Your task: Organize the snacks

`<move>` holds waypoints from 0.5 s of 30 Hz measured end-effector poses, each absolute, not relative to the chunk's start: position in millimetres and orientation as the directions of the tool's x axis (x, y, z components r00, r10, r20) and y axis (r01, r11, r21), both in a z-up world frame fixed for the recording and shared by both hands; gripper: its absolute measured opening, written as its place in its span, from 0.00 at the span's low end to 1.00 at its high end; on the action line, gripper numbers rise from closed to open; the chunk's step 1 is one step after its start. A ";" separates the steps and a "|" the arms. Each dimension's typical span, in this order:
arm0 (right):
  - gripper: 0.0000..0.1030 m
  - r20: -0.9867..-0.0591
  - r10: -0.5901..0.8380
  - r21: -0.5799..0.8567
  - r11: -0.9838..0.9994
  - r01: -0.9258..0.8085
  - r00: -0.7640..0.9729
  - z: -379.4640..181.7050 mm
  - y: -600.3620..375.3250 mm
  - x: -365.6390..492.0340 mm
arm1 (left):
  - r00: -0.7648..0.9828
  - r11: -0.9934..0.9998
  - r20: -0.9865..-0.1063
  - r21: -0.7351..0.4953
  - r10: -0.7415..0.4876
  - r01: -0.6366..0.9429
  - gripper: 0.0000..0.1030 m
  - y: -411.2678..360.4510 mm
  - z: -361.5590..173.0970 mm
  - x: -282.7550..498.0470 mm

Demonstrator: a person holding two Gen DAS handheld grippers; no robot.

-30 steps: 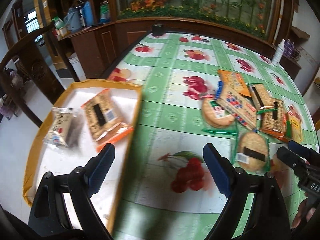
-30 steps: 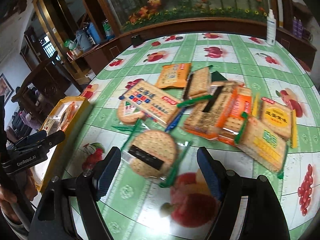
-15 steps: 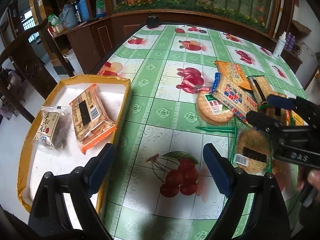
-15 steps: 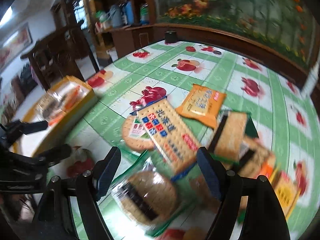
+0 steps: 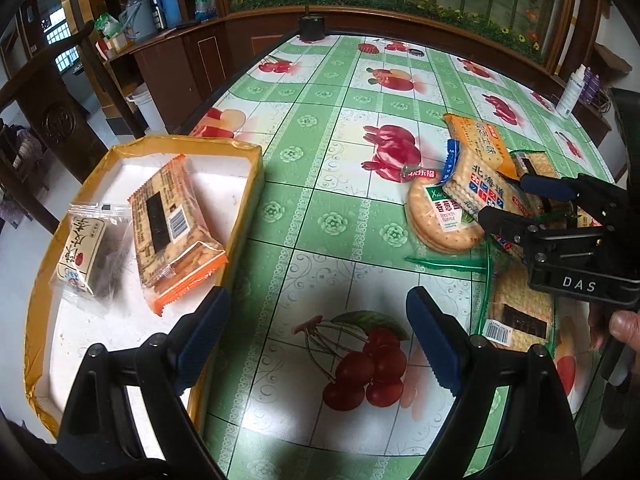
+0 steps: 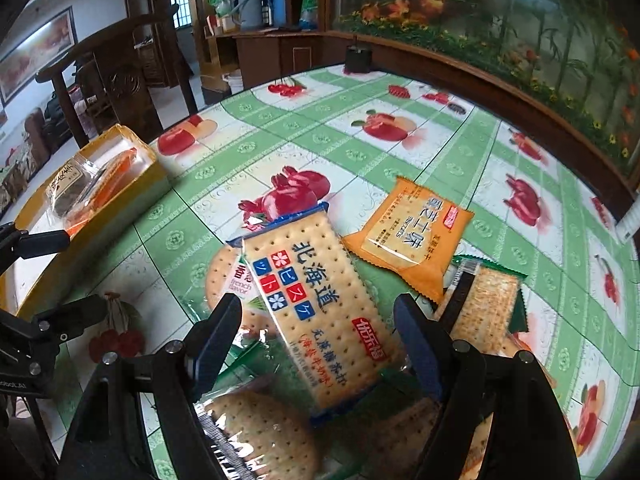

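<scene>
Over a fruit-print table (image 5: 332, 216), the right gripper (image 6: 318, 336) hangs spread astride a blue-edged cracker pack (image 6: 316, 304) atop the snack heap, pads clear, while the left gripper (image 5: 316, 328) gapes empty beside the yellow tray (image 5: 248, 200).

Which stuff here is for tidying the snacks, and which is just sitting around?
For the job:
- yellow tray, two packets already inside
- blue-edged cracker packet, between the right tongs, not yet gripped
- round cracker packet
- orange biscuit packet
- left tongs, open and empty

Just lying about:
- white bottle
- blue flask
- wooden chair
</scene>
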State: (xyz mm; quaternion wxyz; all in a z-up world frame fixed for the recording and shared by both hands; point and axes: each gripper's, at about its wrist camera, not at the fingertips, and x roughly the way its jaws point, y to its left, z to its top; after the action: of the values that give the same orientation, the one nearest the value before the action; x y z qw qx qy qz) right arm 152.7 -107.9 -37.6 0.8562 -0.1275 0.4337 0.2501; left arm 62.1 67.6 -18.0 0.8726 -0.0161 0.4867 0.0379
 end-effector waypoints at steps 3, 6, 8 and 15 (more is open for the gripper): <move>0.76 -0.817 0.316 0.005 0.840 -0.543 0.482 -43.7 -108.5 159.2 | 0.519 0.997 -0.853 0.008 0.049 -0.082 0.87 67.3 -19.3 63.8; 0.76 -0.816 0.321 0.008 0.837 -0.547 0.480 -46.9 -108.6 162.3 | 0.516 0.997 -0.856 0.010 0.047 -0.073 0.87 64.6 -20.3 64.6; 0.76 -0.813 0.347 0.037 0.831 -0.555 0.467 -48.4 -108.8 165.3 | 0.513 0.998 -0.857 0.012 0.045 -0.067 0.87 62.6 -21.4 65.5; 0.65 -0.812 0.398 0.111 0.822 -0.558 0.426 -52.2 -106.9 172.1 | 0.503 0.999 -0.863 0.014 0.037 -0.050 0.87 56.3 -24.8 65.0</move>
State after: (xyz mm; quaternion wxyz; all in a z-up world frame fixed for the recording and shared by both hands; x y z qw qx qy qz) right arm 172.1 -106.9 -52.2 0.8397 -0.0880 0.4539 0.2847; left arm 65.0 56.3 -24.8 0.8669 -0.0063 0.4978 0.0250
